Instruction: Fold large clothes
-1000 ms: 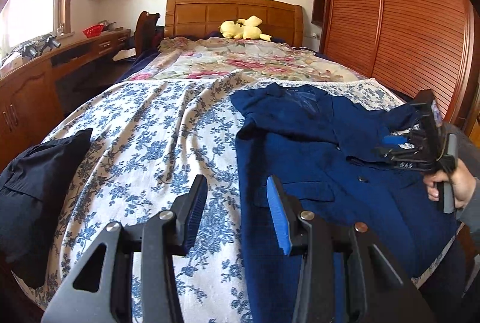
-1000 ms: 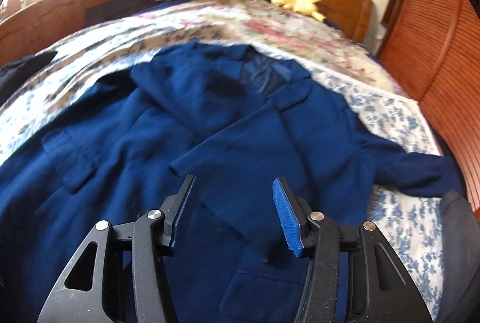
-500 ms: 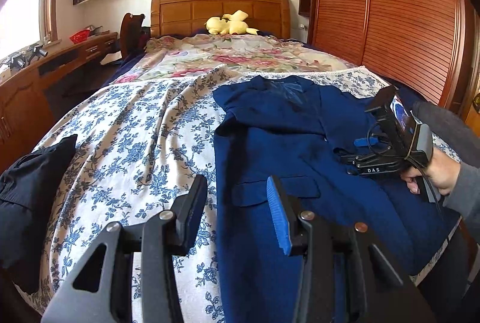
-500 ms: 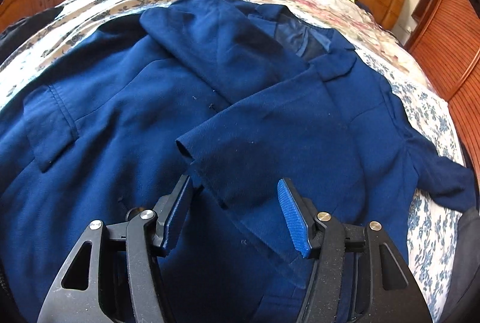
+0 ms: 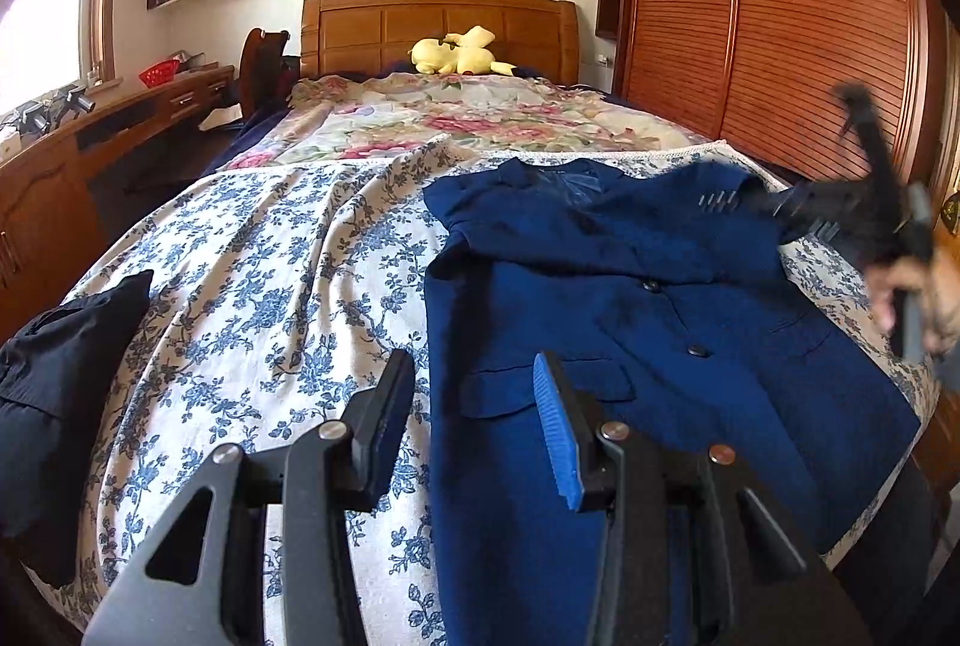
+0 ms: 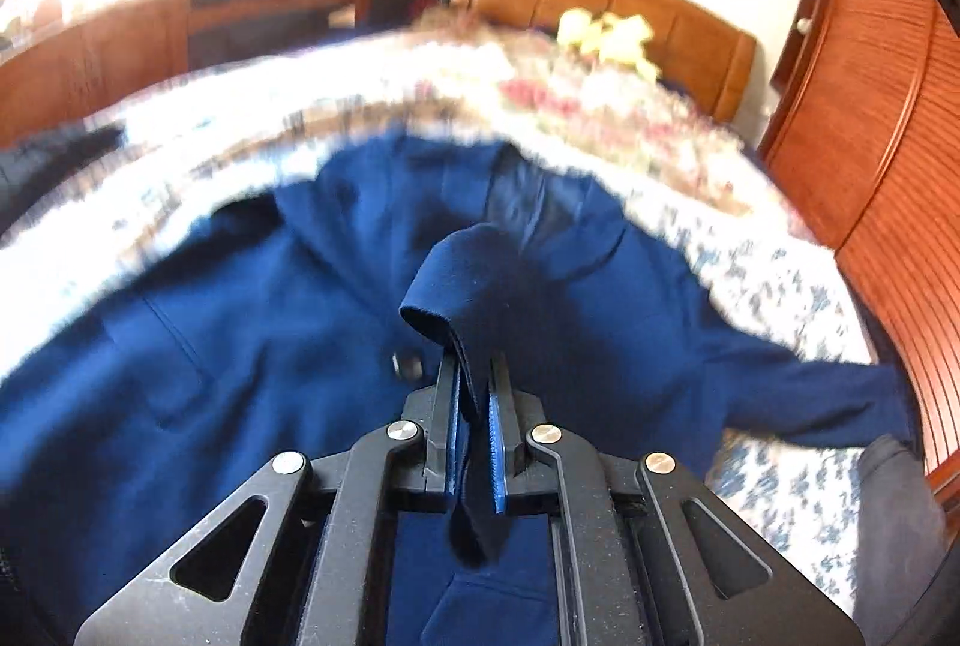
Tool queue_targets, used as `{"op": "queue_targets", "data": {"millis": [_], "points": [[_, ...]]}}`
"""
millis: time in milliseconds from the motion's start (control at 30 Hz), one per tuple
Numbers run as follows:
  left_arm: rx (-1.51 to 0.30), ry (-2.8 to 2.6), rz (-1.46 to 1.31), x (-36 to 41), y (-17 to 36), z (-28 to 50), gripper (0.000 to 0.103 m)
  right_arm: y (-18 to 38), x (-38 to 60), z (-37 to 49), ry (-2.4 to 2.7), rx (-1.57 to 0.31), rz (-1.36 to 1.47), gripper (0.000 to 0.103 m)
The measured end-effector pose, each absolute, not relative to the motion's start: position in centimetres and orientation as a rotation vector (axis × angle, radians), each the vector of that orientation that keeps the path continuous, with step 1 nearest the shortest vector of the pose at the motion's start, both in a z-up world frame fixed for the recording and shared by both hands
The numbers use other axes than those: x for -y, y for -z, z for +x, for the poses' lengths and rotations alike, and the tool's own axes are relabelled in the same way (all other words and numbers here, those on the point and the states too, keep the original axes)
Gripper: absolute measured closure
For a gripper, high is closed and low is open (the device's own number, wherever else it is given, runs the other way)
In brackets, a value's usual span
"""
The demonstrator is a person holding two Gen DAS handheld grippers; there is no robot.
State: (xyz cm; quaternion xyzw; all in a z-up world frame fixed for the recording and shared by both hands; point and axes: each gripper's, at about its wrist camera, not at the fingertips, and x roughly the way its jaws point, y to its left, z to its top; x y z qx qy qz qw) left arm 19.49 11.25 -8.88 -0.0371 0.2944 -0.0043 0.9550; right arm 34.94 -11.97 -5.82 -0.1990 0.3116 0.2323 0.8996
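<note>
A navy blue jacket (image 5: 630,286) lies front up on the blue-flowered bedsheet (image 5: 270,286). My right gripper (image 6: 474,376) is shut on a fold of the jacket's sleeve (image 6: 474,274), which stands up out of the pads above the jacket front (image 6: 240,346). The other sleeve (image 6: 810,394) stretches out to the right. In the left wrist view the right gripper (image 5: 729,201) is blurred, over the jacket's far right shoulder, with a hand (image 5: 906,286) behind it. My left gripper (image 5: 473,370) hangs open over the jacket's left edge, with nothing between its fingers.
A black garment (image 5: 54,376) lies at the bed's left edge. A floral quilt (image 5: 468,118) and a yellow plush toy (image 5: 459,55) are by the headboard (image 5: 438,22). Louvred wardrobe doors (image 5: 780,46) stand at the right, a wooden desk (image 5: 90,136) at the left.
My right gripper has gone from open over the sleeve's end to shut on it, and has risen with the cloth. The left gripper stays open in about the same place.
</note>
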Motion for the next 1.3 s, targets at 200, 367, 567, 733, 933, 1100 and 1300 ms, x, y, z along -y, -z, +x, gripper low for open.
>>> {"op": "queue_targets", "data": {"millis": [200, 367, 567, 733, 933, 1100, 1300], "points": [[-0.588, 0.009, -0.085, -11.7, 8.5, 19.2, 0.063, -2.2, 12.4, 31.4, -0.524, -0.538, -0.358, 0.098], [-0.584, 0.009, -0.084, -11.7, 8.3, 19.1, 0.063, -6.6, 12.9, 28.9, -0.597, -0.532, -0.247, 0.098], [-0.581, 0.012, -0.085, -11.8, 8.2, 19.0, 0.063, -6.6, 14.6, 27.5, -0.579, -0.552, -0.186, 0.098], [-0.582, 0.02, -0.079, -11.3, 8.2, 19.2, 0.063, -1.5, 17.1, 29.4, -0.453, -0.686, -0.172, 0.098], [-0.582, 0.039, -0.062, -10.0, 8.2, 19.5, 0.063, 3.0, 20.6, 30.7, -0.314, -0.739, -0.226, 0.084], [-0.572, 0.062, -0.052, -8.5, 8.1, 19.6, 0.063, 4.4, 21.5, 30.8, -0.33, -0.731, -0.241, 0.079], [-0.558, 0.106, -0.047, -5.8, 8.0, 19.8, 0.061, 8.0, 21.1, 31.6, -0.391, -0.761, -0.267, 0.071]]}}
